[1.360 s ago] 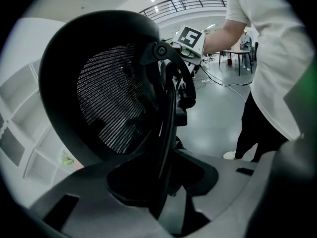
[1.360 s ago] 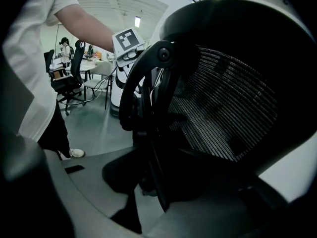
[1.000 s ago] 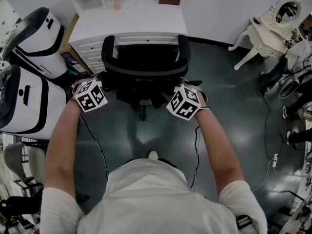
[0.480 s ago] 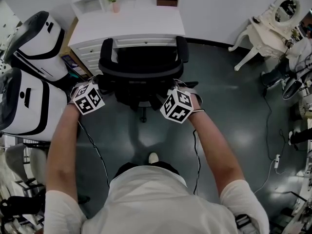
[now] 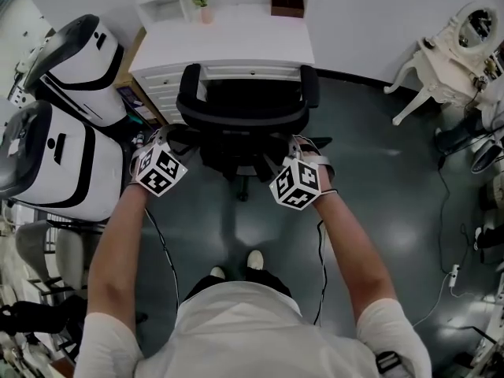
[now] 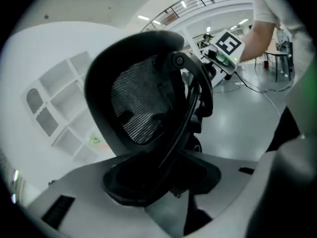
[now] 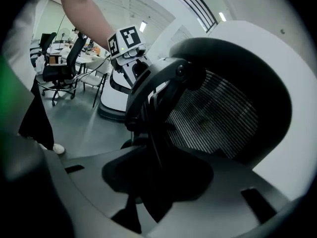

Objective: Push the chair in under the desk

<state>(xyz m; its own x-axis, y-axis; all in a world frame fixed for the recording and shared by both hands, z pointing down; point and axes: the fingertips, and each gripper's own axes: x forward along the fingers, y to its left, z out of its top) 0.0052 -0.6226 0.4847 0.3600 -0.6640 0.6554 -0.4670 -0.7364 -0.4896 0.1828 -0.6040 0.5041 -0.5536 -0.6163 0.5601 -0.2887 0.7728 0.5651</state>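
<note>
A black mesh office chair stands with its seat tucked under the white desk, its armrests at the desk's front edge. My left gripper is at the left edge of the chair's back, my right gripper at the right edge. In the left gripper view the mesh back rises just beyond my left gripper; its jaws have just been opening and stand wide, the back's frame in the gap. In the right gripper view the back's frame runs down into my right gripper; its grip is hidden.
Two large white-and-black machines crowd the left, close to the desk's drawers. A white ornate chair stands at right, with cables on the dark floor. A plant pot and brown box sit on the desk.
Both marker cubes now sit a little farther back from the chair's back rim, and the left one has rolled. The chair stays at the desk. The person's shoes have come into sight.
</note>
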